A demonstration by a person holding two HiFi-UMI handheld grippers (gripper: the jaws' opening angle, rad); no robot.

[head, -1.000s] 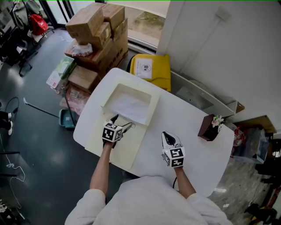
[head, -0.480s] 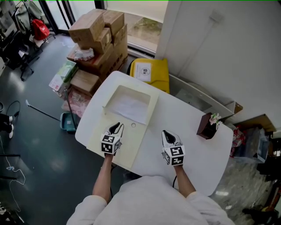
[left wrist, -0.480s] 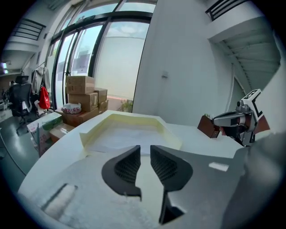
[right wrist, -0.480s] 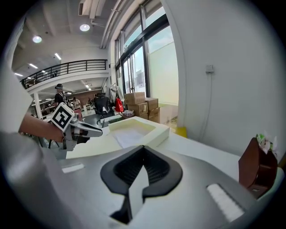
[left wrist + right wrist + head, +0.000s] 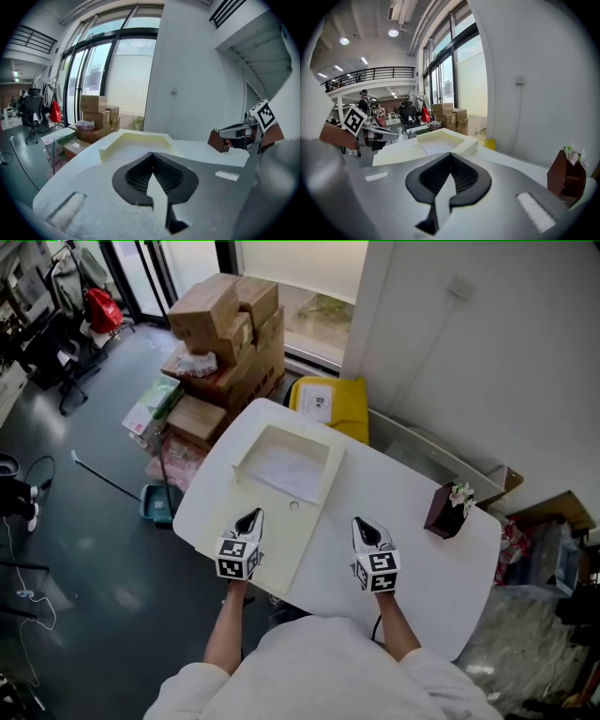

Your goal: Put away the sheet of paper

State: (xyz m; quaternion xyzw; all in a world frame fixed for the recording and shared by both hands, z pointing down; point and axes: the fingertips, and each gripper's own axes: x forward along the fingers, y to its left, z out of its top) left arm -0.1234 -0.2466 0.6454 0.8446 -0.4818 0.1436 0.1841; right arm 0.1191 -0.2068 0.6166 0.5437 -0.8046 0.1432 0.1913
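Observation:
The white sheet of paper (image 5: 286, 471) lies flat inside a shallow cream box (image 5: 246, 462) on the white table (image 5: 422, 568); the box's flap (image 5: 277, 545) is spread flat toward me. My left gripper (image 5: 251, 518) hovers over the near part of that flap, shut, with nothing between its jaws (image 5: 152, 157). My right gripper (image 5: 367, 530) is over bare table to the right of the flap, also shut and empty (image 5: 451, 159). In the right gripper view the paper (image 5: 436, 147) shows inside the box ahead.
A brown holder with small flowers (image 5: 446, 510) stands at the table's right. Behind the table are a yellow bin (image 5: 330, 405) and stacked cardboard boxes (image 5: 230, 324). A green dustpan (image 5: 156, 505) lies on the floor at left.
My left gripper has drawn back from the paper's near edge toward me, and its jaws have gone from wide open to shut. The right gripper has barely moved.

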